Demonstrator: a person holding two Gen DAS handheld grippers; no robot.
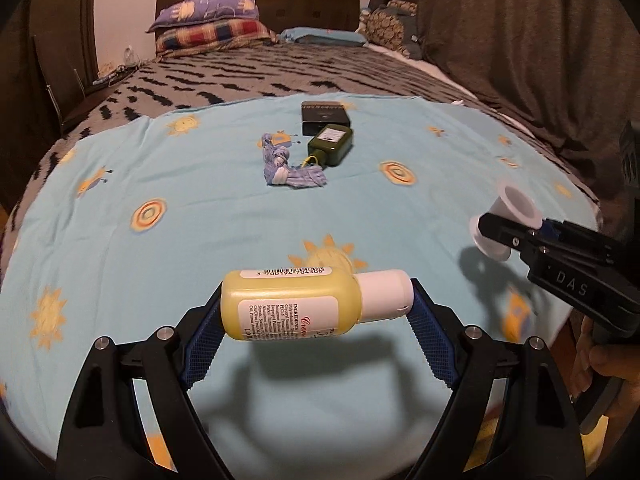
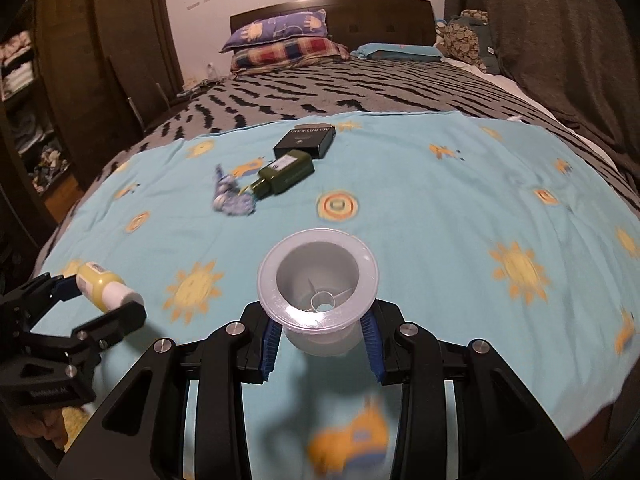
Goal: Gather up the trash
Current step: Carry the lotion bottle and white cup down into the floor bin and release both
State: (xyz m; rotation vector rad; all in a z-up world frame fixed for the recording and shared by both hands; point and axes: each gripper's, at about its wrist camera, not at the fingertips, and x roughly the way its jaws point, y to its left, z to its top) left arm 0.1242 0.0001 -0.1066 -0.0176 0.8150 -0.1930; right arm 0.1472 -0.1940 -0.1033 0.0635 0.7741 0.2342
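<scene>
A small yellow lotion bottle with a white cap hangs above the bed, held end to end between the blue pads of my left gripper, which is shut on it. From the right wrist view this gripper and its bottle are at the lower left. My right gripper is shut on a white plastic spool-shaped cup, open end facing the camera. In the left wrist view that gripper and the cup are at the right.
On the light blue sun-print sheet lie a dark green bottle, a black box and a crumpled blue-white scrap. Pillows and a headboard stand behind. A hand grips the right tool.
</scene>
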